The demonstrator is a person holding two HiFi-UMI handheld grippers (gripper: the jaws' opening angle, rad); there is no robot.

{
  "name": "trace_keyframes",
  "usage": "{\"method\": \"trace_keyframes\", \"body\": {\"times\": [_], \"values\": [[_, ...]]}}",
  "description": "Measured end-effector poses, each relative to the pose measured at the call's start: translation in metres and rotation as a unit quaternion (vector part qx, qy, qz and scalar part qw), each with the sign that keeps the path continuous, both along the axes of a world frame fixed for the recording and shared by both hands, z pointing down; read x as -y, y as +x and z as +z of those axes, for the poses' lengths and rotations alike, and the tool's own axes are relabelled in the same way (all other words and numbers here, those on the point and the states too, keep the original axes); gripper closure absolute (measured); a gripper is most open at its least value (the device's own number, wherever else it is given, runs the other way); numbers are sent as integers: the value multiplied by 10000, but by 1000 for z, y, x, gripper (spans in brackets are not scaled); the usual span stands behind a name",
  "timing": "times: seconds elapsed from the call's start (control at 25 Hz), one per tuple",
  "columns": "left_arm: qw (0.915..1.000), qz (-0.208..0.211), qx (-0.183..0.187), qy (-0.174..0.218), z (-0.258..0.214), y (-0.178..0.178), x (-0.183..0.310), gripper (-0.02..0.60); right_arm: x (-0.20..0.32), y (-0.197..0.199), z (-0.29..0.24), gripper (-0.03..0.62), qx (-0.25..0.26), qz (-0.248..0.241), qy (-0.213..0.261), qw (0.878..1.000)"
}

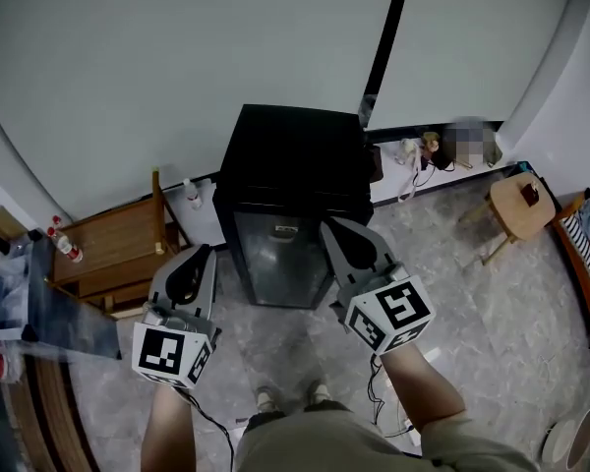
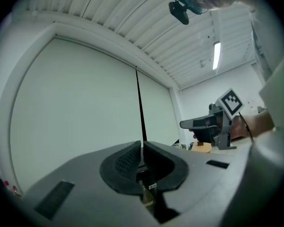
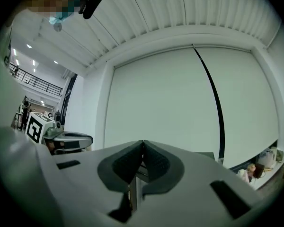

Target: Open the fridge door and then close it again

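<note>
The black fridge [image 1: 293, 165] stands at 12 o'clock from the person, and its glass door [image 1: 280, 259] is shut, which fits a moment either before opening or after closing. The left gripper [image 1: 203, 254] at 11 o'clock and the right gripper [image 1: 329, 226] at 1 o'clock point level toward it. Both have their jaws pressed together on nothing.

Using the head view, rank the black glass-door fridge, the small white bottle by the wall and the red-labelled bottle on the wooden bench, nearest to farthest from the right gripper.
1. Black glass-door fridge, directly ahead of the right gripper.
2. Small white bottle, left of the fridge, by the wall.
3. Red-labelled bottle, far left, on the wooden bench.
</note>
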State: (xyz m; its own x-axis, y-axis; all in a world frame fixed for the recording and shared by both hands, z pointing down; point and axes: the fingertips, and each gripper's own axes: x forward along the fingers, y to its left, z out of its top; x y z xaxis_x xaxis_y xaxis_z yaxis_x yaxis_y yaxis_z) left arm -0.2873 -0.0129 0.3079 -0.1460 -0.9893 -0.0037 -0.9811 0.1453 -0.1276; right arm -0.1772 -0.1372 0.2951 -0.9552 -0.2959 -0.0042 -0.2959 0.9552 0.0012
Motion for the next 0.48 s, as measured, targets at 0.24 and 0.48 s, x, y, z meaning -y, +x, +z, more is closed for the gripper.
{"method": "trace_keyframes", "body": {"times": [0.24, 0.48], "values": [[9999, 91, 39, 88, -10, 32, -14, 565, -25, 48, -16, 597, 9, -94, 143, 9999], [9999, 148, 14, 45, -9, 51, -28, 565, -45, 73, -5, 597, -320, -150, 360, 9987]]}}
